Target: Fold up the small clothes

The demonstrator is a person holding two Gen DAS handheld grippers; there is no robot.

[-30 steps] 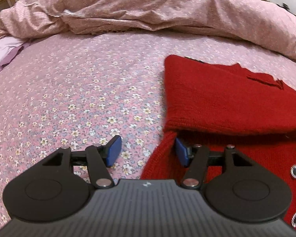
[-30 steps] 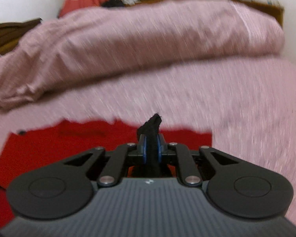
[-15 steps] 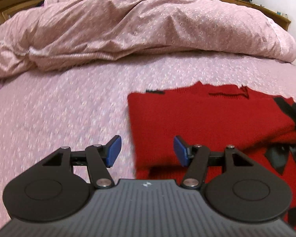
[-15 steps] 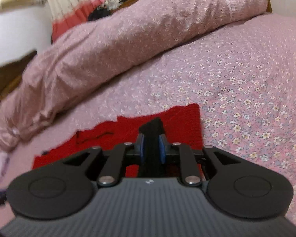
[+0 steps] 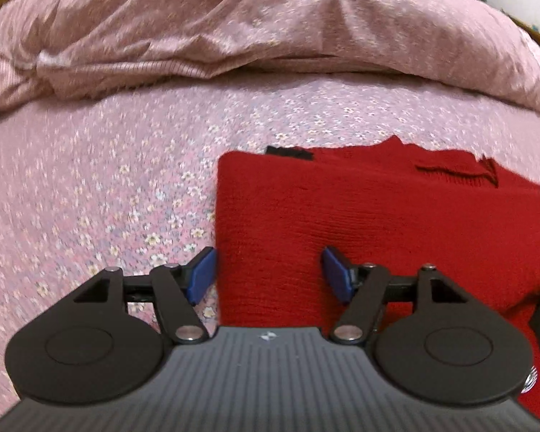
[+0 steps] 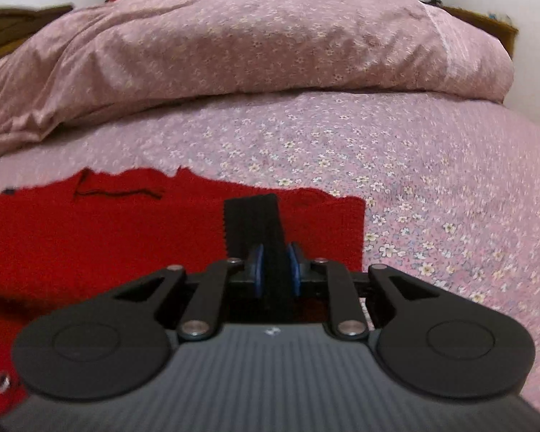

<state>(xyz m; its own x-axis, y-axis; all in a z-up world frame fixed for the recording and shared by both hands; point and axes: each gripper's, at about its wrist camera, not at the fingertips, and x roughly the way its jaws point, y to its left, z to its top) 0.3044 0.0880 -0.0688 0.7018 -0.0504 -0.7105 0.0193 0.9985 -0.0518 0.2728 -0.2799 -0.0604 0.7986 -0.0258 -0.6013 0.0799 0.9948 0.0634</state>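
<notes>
A red sweater (image 5: 396,223) lies flat on the flowered sheet (image 5: 108,194) of a bed, folded into a rough rectangle with its left edge straight. From the left wrist view it fills the right half of the sheet; the crumpled duvet (image 5: 270,25) lies beyond it, apart from it, with a strip of bare sheet between them. A short black strip (image 5: 289,153) shows at the sweater's far left corner, and a dark seam line runs near its far right edge.

The left gripper (image 5: 268,273) hangs over the sweater's near left corner. Its jaws stand wide apart and have just been opening further; the left blue pad (image 5: 201,273) is over the sheet just beside the sweater's left edge, the right pad over the red knit. The sweater lies below the gap, and whether the pads touch the cloth cannot be told.

In the right wrist view the sweater lies to the left and ahead, its right edge ending just beyond the fingers. The right gripper (image 6: 274,270) is clenched on a black band (image 6: 255,223) of knit, which stands up between the two blue pads and sticks out past them. A metal snap (image 6: 3,379) shows on the red cloth at the near left, beside the gripper body.
</notes>
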